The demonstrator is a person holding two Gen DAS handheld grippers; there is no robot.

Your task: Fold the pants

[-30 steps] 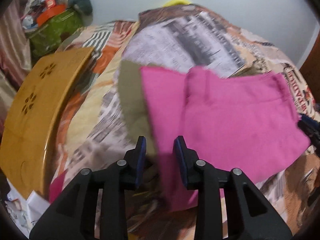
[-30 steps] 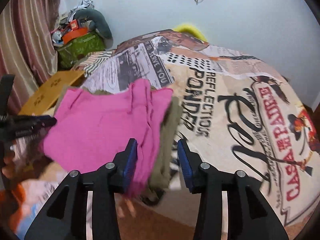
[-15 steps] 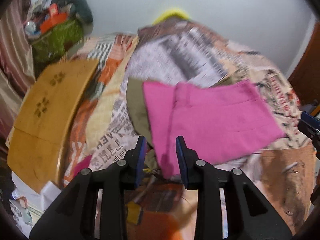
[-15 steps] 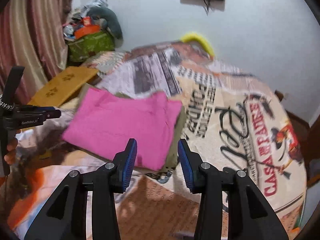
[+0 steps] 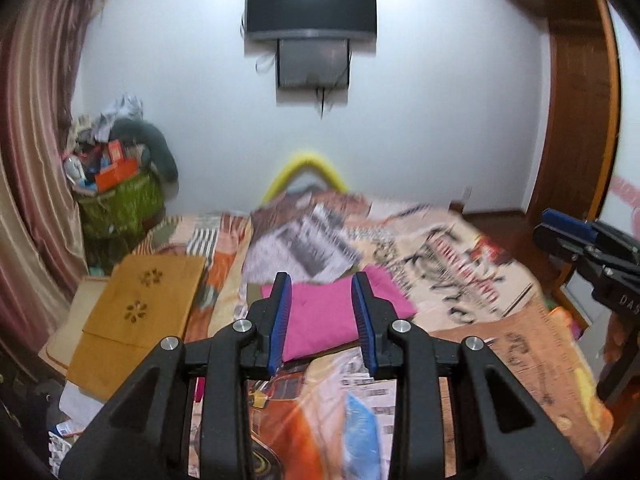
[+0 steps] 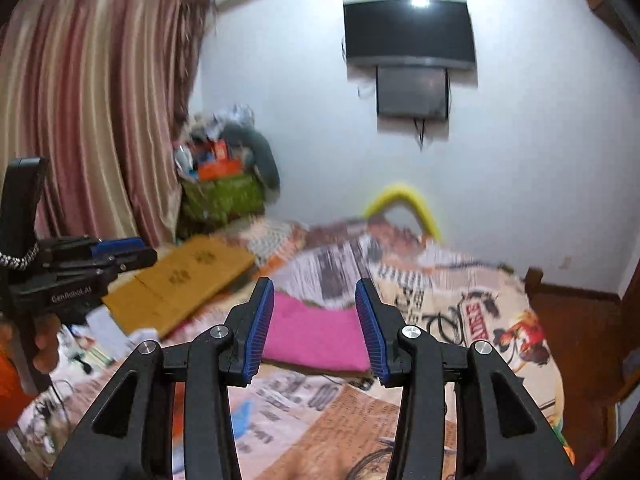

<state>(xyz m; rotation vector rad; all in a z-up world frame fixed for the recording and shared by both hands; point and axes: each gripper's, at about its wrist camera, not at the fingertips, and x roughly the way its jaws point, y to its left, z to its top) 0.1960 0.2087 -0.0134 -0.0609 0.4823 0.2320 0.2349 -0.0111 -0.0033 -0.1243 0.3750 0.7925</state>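
Observation:
The pink pants (image 5: 320, 314) lie folded into a flat rectangle on the printed bedspread (image 5: 440, 264), on top of an olive garment whose edge shows at the left. They also show in the right wrist view (image 6: 316, 336). My left gripper (image 5: 322, 320) is open and empty, held back from the pants above the near part of the bed. My right gripper (image 6: 316, 328) is open and empty, also well back from the pants. Each gripper shows at the edge of the other's view.
A wooden folding board (image 5: 140, 308) lies at the bed's left side. A green basket of clutter (image 5: 116, 200) stands in the left corner by the curtain (image 6: 88, 112). A TV (image 5: 312, 8) hangs on the far wall. A wooden door frame (image 5: 580, 120) is at the right.
Both grippers have pulled back and up from the folded pants. The views tilted up from the bed to the far wall. The pants stay where they lay.

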